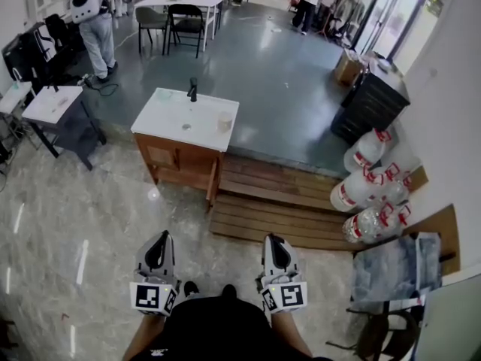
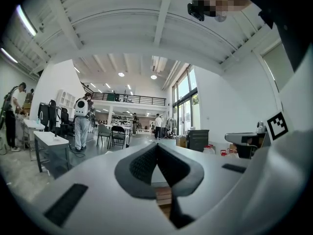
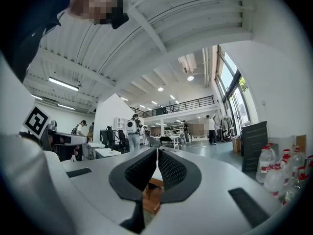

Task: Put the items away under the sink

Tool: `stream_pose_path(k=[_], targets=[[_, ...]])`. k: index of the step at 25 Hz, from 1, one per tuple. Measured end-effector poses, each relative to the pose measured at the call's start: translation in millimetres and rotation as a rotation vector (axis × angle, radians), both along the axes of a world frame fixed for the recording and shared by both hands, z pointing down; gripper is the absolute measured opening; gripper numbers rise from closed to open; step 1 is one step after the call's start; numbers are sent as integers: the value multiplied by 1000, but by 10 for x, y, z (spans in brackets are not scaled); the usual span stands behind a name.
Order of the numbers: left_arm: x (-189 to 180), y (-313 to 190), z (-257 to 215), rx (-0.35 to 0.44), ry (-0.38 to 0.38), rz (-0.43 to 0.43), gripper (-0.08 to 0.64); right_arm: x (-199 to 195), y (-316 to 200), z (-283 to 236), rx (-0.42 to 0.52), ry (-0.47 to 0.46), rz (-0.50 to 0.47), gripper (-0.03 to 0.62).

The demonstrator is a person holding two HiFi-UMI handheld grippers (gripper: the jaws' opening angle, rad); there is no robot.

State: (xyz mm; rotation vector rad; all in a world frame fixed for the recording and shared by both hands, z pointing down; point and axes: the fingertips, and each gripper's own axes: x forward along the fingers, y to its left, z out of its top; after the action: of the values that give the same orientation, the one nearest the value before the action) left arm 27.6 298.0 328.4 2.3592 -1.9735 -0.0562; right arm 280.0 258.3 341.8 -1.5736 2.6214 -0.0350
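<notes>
"Two grippers sat low in the head view. How did they stand?"

"The left gripper (image 1: 159, 239) and the right gripper (image 1: 275, 241) were side by side. Both pointed level across the pale floor (image 1: 68, 224). In the left gripper view the dark pads (image 2: 142, 165) met at their tips, with nothing between them. The right gripper view showed the same: its jaws were pressed together and held nothing."

"And the sink?"

"The sink cabinet (image 1: 180, 156) was wooden with a white top (image 1: 176, 115). It stood well ahead of both grippers, out on the open floor, just beside a low wooden platform (image 1: 278, 201). A black faucet (image 1: 192, 89) rose at the far edge of the top. A small pale item (image 1: 224, 121) stood near the top's right end. I could not tell what it was."

"What else was around it?"

"Several large water jugs (image 1: 368, 183) were bunched by the wall on the right, with a black cabinet (image 1: 368, 105) beyond them. A white table (image 1: 52, 102) stood to the left of the sink. Further back, a person (image 1: 94, 21) wore a white backpack. Tables and chairs (image 1: 179, 17) filled the far end of the room."
</notes>
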Motion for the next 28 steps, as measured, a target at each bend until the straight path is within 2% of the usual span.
stream_pose_path(k=[4, 7, 13, 28], targets=[[-14, -6, 43, -6, 14, 2, 6, 3, -8, -8, 1, -29, -4, 17], [-10, -14, 67, -6, 28, 3, 7, 12, -9, -30, 13, -37, -7, 67], [30, -29, 40, -4, 37, 7, 6, 25, -18, -22, 14, -34, -10, 119], [-98, 40, 79, -15, 21, -20, 7, -119, -27, 18, 4, -35, -59, 404]])
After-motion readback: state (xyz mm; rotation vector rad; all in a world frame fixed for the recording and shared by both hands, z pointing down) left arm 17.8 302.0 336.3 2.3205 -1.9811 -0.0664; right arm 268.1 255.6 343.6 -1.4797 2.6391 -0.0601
